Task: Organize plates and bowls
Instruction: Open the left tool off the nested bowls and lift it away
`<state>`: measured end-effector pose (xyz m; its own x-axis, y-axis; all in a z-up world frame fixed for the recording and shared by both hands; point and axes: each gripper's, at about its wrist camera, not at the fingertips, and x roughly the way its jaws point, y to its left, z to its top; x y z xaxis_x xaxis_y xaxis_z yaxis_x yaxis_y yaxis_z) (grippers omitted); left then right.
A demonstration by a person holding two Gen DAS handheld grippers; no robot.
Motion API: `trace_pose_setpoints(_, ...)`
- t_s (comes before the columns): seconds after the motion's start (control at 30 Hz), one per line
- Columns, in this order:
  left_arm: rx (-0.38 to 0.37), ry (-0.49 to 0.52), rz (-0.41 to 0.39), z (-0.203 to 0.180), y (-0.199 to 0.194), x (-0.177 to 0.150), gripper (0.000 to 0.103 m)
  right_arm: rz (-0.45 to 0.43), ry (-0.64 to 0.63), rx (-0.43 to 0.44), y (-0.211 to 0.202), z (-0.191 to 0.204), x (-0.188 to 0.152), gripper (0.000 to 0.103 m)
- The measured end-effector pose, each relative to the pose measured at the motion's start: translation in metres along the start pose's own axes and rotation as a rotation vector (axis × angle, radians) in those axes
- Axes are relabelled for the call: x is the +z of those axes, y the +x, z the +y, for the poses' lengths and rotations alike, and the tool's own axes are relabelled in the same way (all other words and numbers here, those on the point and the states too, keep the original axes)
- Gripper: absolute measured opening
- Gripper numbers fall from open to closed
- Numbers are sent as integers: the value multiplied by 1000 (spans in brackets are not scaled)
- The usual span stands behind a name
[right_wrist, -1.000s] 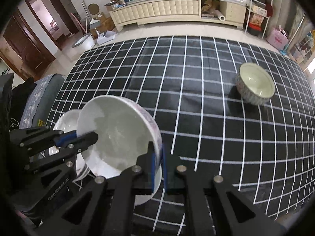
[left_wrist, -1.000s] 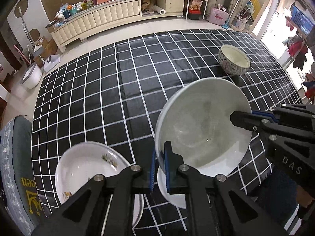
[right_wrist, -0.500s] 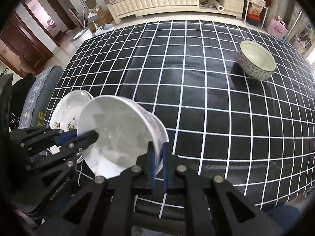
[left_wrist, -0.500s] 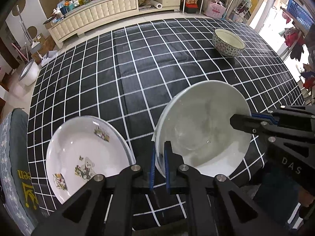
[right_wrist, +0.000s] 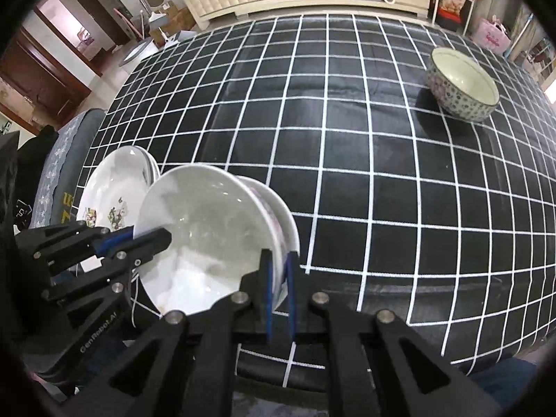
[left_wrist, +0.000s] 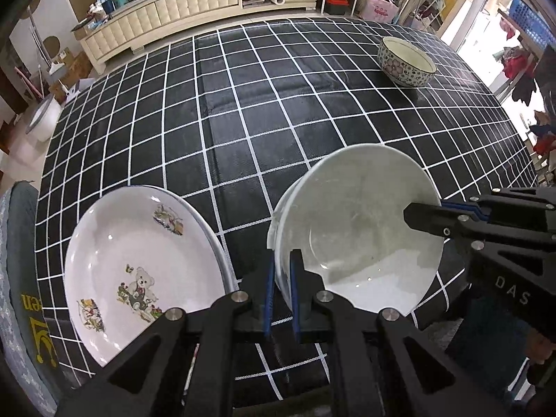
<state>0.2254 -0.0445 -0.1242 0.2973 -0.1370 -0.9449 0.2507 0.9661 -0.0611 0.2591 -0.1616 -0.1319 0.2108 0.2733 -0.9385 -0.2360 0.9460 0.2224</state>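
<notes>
A large white bowl (left_wrist: 358,229) (right_wrist: 205,229) hangs tilted just above the near part of the table. My left gripper (left_wrist: 279,266) (right_wrist: 153,239) is shut on its left rim. On the opposite rim my right gripper (right_wrist: 278,269) (left_wrist: 427,212) is shut too. Right under the bowl lies another white dish (right_wrist: 290,232) (left_wrist: 272,232); only its edge shows, and I cannot tell whether they touch. A stack of white plates (left_wrist: 139,260) (right_wrist: 111,187) with a teddy bear print on top lies to the left. A patterned bowl (left_wrist: 406,64) (right_wrist: 462,87) stands far right.
The table wears a black cloth with white checks (left_wrist: 243,111) (right_wrist: 347,139). A grey cushioned seat (left_wrist: 21,278) stands at its left edge. A cream sideboard (left_wrist: 173,7) and shelves line the far wall. A person's hand (left_wrist: 538,351) shows at lower right.
Both grippers have come down with the white bowl, closer to the dish under it. The bear plate and the patterned bowl show more fully. Both grips stay shut.
</notes>
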Motion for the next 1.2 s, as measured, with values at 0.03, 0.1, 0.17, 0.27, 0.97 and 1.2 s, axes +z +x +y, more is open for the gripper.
trace_pose_setpoints(0.03, -3, 0, 2, 0, 2, 0, 7, 7, 7, 3, 2, -1, 0, 10)
trace_pose_setpoints(0.1, -2, 4, 0, 0, 4, 0, 7, 2, 13, 3, 3, -2, 2, 10)
trace_pose_setpoints(0.17, 2, 8, 1, 1, 5, 1, 7, 7, 3, -9, 3, 0, 4, 10)
trace_pose_setpoints(0.27, -4, 7, 3, 2, 6, 3, 7, 3, -3, -17, 3, 0, 5, 10)
trace_pose_setpoints(0.97, 23, 7, -99, 1, -29, 18, 29, -73, -17, -64, -32, -9, 13, 56)
trace_pose_setpoints(1.2, 37, 37, -154, -15, -53, 38, 46, -129, -18, -38, -59, -20, 28, 69)
